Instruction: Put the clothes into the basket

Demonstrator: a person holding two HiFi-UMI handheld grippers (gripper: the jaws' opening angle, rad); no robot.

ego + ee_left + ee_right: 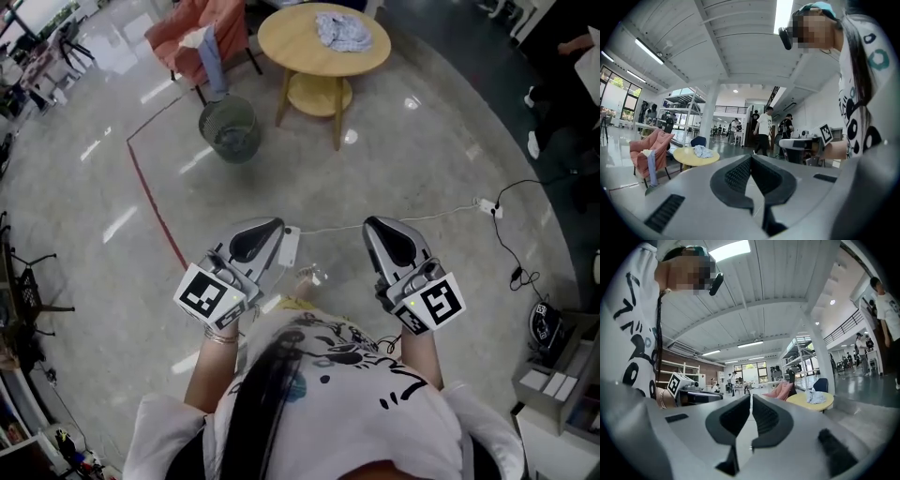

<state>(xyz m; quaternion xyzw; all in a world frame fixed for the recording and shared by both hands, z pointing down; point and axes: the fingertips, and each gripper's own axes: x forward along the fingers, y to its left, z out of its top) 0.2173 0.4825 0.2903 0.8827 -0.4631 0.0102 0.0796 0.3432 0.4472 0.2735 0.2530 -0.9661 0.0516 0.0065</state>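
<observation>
A crumpled blue-white cloth lies on the round yellow table at the far side of the room. A dark mesh basket stands on the floor to the table's left. Another cloth hangs off the pink chair behind the basket. My left gripper and right gripper are held level side by side near my body, well short of the table, both shut and empty. The left gripper view shows its shut jaws, the cloth and the chair. The right gripper view shows its shut jaws and the cloth.
A red tape line runs across the floor left of the basket. A white cable with a power strip crosses the floor ahead on the right. Shelving stands at the lower right. People stand in the background.
</observation>
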